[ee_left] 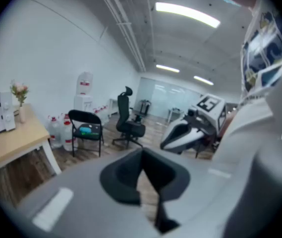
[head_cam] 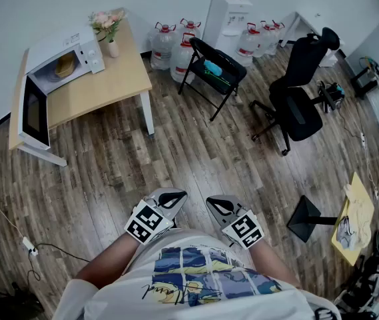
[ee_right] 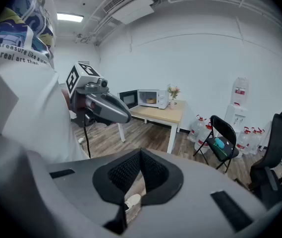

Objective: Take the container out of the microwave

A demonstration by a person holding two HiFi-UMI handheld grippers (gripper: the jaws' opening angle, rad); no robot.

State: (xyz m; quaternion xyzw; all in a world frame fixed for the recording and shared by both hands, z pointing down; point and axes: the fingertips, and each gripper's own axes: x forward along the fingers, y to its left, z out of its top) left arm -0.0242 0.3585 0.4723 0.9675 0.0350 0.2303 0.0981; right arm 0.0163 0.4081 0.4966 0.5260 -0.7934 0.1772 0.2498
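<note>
A white microwave [head_cam: 62, 62] stands at the left end of a wooden table [head_cam: 102, 89], far from me at the upper left of the head view. Its door [head_cam: 34, 115] hangs wide open. Inside sits a yellowish container [head_cam: 64, 65]. The right gripper view also shows the microwave [ee_right: 148, 98], small and distant. My left gripper [head_cam: 174, 199] and right gripper [head_cam: 217, 205] are side by side close to my body over the wooden floor. Both are shut and hold nothing. In the left gripper view my jaws [ee_left: 141, 155] meet at the tips, with the right gripper [ee_left: 173, 135] beyond.
A vase of flowers [head_cam: 109, 29] stands beside the microwave. A black folding chair [head_cam: 212, 72], several water jugs [head_cam: 169, 42], a water dispenser [head_cam: 229, 12] and an office chair [head_cam: 296, 105] fill the far side. A cable [head_cam: 22, 242] lies on the floor at left.
</note>
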